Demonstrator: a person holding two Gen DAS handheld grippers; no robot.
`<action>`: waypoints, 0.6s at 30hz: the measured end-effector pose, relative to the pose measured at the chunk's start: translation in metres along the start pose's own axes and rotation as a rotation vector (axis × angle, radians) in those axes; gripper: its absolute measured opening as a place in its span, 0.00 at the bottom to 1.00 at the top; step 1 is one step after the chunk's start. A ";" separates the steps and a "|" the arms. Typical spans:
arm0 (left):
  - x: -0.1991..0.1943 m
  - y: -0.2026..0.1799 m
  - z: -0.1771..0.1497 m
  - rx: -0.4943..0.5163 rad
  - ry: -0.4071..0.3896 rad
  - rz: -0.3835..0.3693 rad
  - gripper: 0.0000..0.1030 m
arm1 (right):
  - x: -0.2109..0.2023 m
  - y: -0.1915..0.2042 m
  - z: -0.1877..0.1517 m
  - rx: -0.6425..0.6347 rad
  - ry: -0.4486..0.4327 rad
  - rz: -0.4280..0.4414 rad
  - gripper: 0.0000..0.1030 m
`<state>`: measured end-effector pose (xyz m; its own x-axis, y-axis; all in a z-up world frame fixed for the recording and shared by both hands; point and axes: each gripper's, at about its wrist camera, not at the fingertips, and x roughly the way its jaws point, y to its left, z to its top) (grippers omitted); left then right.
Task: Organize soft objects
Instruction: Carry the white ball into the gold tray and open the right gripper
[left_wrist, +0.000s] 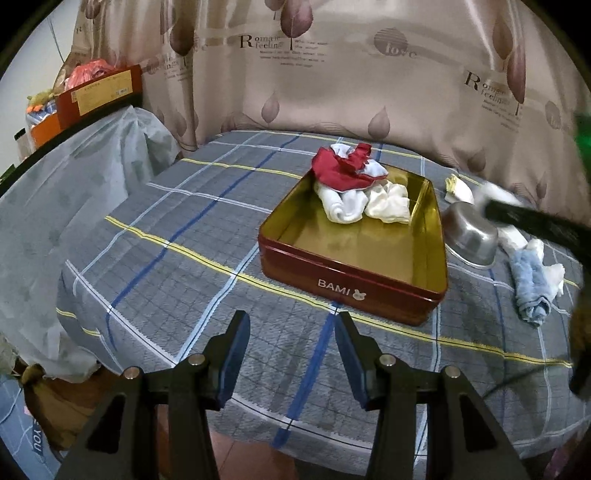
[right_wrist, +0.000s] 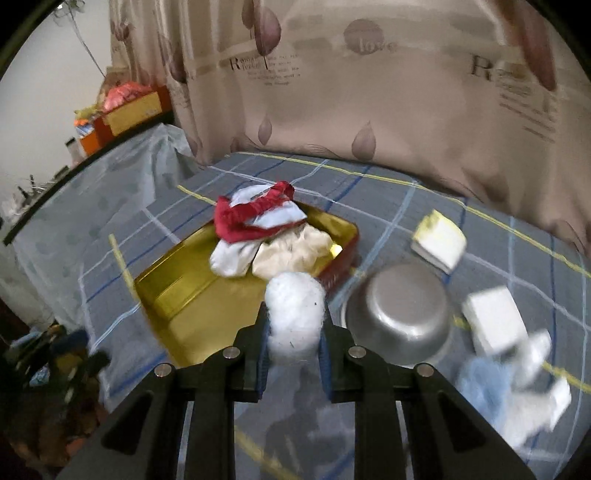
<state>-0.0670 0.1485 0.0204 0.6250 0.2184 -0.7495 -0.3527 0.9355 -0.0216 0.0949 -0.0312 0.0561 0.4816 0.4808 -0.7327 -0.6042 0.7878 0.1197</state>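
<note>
A red tin (left_wrist: 343, 280) with a gold inside, marked BAMI, sits on the plaid bed; its far end holds a red and white cloth (left_wrist: 347, 164), a white sock (left_wrist: 341, 206) and a cream cloth (left_wrist: 389, 205). My left gripper (left_wrist: 291, 332) hovers open and empty in front of the tin. My right gripper (right_wrist: 293, 314) is shut on a white fluffy wad (right_wrist: 295, 314), held in the air near the tin's (right_wrist: 177, 299) right side. In the left wrist view the right gripper's arm (left_wrist: 535, 221) blurs in from the right. A blue and white cloth (left_wrist: 533, 284) lies right of the tin.
An upturned steel bowl (right_wrist: 400, 314) rests right of the tin. Beyond it lie a yellowish-white sponge (right_wrist: 439, 242) and a white block (right_wrist: 495, 321). A patterned curtain (left_wrist: 332, 74) hangs behind the bed. A plastic-covered surface (left_wrist: 74, 192) and boxes (left_wrist: 99, 92) stand at the left.
</note>
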 end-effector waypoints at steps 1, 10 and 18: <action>0.000 0.000 0.000 0.003 -0.002 -0.001 0.47 | 0.011 0.000 0.008 0.002 0.011 -0.004 0.19; -0.001 -0.002 0.001 0.038 -0.014 0.022 0.47 | 0.074 0.006 0.047 -0.019 0.063 -0.056 0.21; -0.001 -0.003 0.001 0.059 -0.010 0.026 0.47 | 0.103 -0.002 0.058 -0.001 0.094 -0.066 0.26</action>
<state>-0.0660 0.1460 0.0213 0.6233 0.2451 -0.7426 -0.3274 0.9442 0.0369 0.1825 0.0384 0.0191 0.4589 0.3896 -0.7985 -0.5738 0.8161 0.0684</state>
